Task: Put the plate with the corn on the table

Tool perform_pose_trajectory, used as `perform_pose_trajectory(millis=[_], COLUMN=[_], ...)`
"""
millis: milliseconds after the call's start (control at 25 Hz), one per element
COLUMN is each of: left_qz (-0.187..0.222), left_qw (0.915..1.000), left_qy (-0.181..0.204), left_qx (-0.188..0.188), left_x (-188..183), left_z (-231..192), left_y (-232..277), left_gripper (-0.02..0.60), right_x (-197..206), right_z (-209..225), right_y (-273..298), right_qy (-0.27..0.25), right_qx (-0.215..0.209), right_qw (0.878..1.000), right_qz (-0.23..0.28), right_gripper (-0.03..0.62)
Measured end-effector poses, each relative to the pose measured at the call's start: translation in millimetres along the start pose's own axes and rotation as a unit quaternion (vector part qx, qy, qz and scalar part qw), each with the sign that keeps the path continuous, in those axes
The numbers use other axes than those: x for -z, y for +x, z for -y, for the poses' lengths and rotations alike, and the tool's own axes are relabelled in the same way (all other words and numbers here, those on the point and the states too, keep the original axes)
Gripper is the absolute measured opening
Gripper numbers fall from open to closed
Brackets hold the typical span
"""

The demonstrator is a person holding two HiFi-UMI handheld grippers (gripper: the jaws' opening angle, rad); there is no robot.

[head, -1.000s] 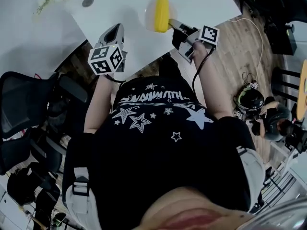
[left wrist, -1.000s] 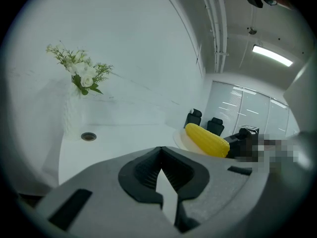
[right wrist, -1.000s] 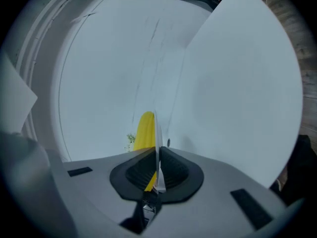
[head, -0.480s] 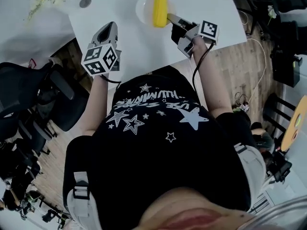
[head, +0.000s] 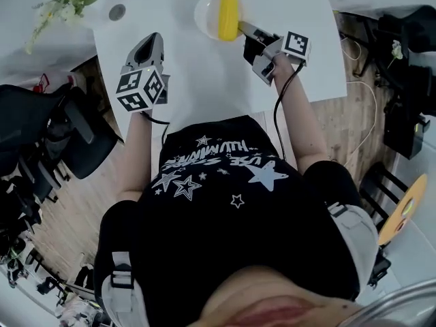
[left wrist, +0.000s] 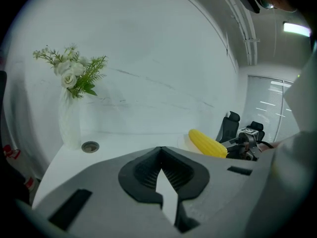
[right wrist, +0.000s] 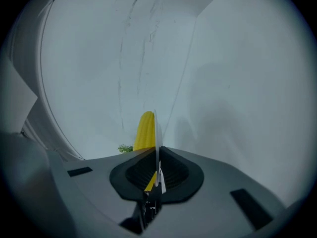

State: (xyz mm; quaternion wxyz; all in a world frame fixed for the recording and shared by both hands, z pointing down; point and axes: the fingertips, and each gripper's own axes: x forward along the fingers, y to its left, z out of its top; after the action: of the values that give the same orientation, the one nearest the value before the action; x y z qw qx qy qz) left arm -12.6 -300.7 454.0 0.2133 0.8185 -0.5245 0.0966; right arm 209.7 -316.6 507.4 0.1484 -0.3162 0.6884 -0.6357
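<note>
The right gripper [head: 240, 27] is clenched on the near rim of a white plate [head: 204, 11]. In the right gripper view the rim stands as a thin pale edge pinched between the two dark ribbed fingers [right wrist: 173, 170], which are drawn almost together around it. A yellow corn cob [head: 228, 12] lies on the plate just beyond those fingertips, slightly to their left, with its length running away from the person. The plate with the corn is over the far part of the white table [head: 197, 80], ahead of the right fingers. Whether its underside touches the tabletop cannot be told from any view.

The left gripper [head: 152, 39] is closed on nothing: in its own view the finger tips meet, and only the tabletop shows through the narrow wedge behind them. It is held over the table well to the left of the plate, and the corn and the right gripper appear off to the right of its fingers. A round grey grommet [left wrist: 90, 146] sits in the tabletop ahead of the left fingers and to their left. Just beyond it stands a white vase [left wrist: 69, 125] of pale flowers. A black cable [head: 278, 107] runs from the right gripper back along the person's forearm
</note>
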Motion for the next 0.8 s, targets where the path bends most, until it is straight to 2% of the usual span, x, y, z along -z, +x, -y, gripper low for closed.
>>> perform_pose_trajectory(millis=[320,600,800], left_qz=[-0.001,-0.014,-0.019], left_qw=[0.9997,0.9996,0.9995], left_qy=[-0.014,-0.022,-0.021], left_qx=[-0.018,-0.014,-0.015], left_x=[-9.5,-5.9,-4.4], left_z=[17.8,28.3,27.7], left_y=[64.2,112.2,134.0], left_gripper=[0.008,0.008,0.008], right_x=[-61.7,-104.6,-118.1], right_z=[26.3,45.1,58.0], right_y=[26.7,47.6,59.0], right_qy=[0.006,0.006,0.012], right_qx=[0.009,0.015,0.022], right_qw=[0.999,0.999,0.999], right_qz=[-0.042,-0.037,-0.037], right_gripper=[0.021,0.02,0.021])
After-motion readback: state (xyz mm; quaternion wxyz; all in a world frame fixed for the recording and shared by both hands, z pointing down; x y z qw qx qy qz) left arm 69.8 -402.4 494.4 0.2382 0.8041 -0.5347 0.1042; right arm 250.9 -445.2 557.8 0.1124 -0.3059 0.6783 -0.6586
